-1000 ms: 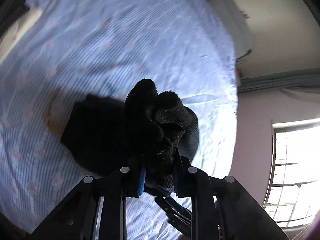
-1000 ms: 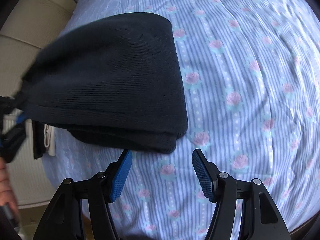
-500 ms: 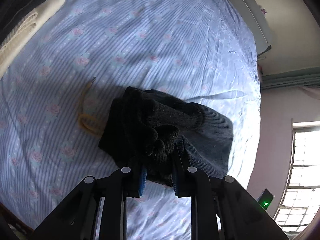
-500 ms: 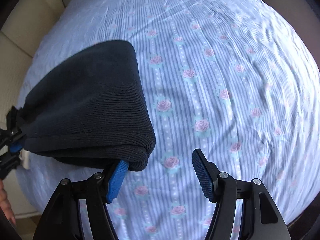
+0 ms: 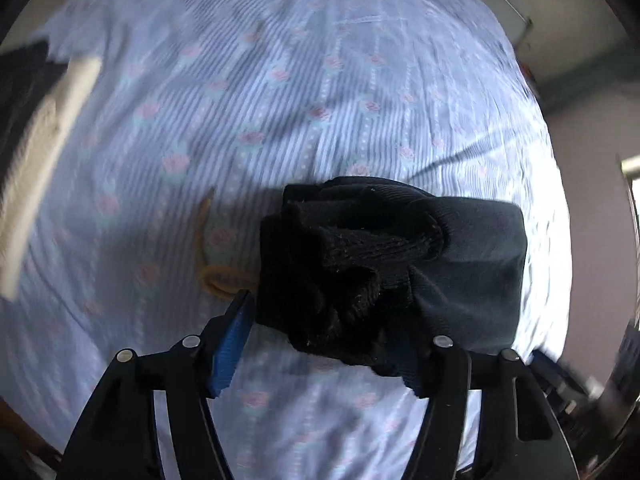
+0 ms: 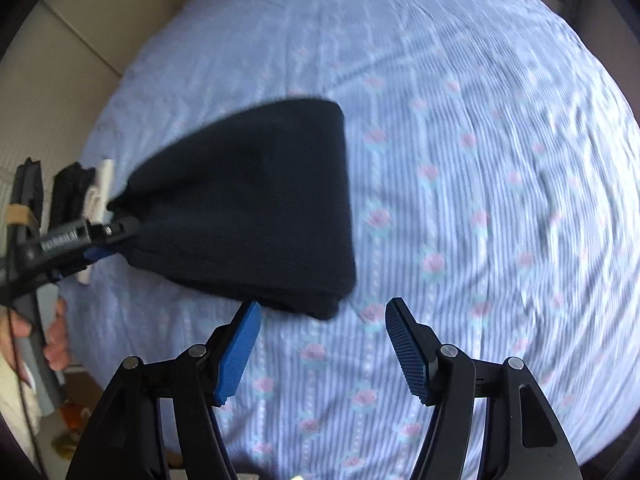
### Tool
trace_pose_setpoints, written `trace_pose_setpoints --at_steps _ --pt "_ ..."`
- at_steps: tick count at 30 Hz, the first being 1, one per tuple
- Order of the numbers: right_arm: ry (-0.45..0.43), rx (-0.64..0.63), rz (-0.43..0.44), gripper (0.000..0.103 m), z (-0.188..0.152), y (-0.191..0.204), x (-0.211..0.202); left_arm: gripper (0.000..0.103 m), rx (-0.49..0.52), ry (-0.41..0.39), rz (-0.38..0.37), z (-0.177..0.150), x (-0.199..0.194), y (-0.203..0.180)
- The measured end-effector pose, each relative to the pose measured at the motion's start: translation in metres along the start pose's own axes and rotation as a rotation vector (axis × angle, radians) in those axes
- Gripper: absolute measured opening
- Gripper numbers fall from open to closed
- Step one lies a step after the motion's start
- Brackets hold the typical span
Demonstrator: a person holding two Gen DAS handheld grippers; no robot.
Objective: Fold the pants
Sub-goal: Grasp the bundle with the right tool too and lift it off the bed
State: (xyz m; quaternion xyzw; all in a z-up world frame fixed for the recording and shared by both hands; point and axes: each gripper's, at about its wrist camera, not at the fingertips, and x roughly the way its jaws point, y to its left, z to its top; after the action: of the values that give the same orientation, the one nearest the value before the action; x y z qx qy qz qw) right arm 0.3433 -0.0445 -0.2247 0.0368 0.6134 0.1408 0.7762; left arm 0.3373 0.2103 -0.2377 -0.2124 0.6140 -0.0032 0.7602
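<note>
The black folded pants (image 5: 380,260) lie on the striped, flowered bed sheet (image 5: 320,80). Their bunched end sits between the fingers of my left gripper (image 5: 324,320), whose jaws are opening. The left blue pad (image 5: 232,344) stands free of the cloth; the right pad is hidden behind it. In the right wrist view the pants (image 6: 260,208) spread flat, with the left gripper (image 6: 108,240) at their left end and a hand (image 6: 52,332) behind it. My right gripper (image 6: 323,308) hangs open above the sheet, just below the pants' near corner, with nothing gripped.
A yellow cord loop (image 5: 216,276) lies on the sheet just left of the pants. Cream and dark folded clothes (image 5: 44,140) sit at the bed's left edge. A beige surface (image 6: 60,40) borders the bed's upper left. Bare sheet (image 6: 480,160) spreads right of the pants.
The left jaws, shut on the bunched pants before, now stand apart, and the pants have sunk onto the sheet. The right gripper has risen away from the pants and stayed open.
</note>
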Motion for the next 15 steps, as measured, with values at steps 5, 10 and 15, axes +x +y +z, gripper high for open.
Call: trace_pose_setpoints --at_steps 5,10,15 --pt "0.008 0.069 0.042 0.065 0.028 -0.015 0.021 0.070 -0.008 -0.007 -0.007 0.008 -0.020 0.005" --pt "0.012 0.120 0.093 0.065 0.035 -0.012 0.020 0.093 0.007 -0.086 -0.109 0.011 -0.043 -0.004" --pt "0.031 0.124 0.112 0.065 0.033 -0.012 0.026 0.092 -0.041 0.019 -0.124 0.017 -0.004 0.004"
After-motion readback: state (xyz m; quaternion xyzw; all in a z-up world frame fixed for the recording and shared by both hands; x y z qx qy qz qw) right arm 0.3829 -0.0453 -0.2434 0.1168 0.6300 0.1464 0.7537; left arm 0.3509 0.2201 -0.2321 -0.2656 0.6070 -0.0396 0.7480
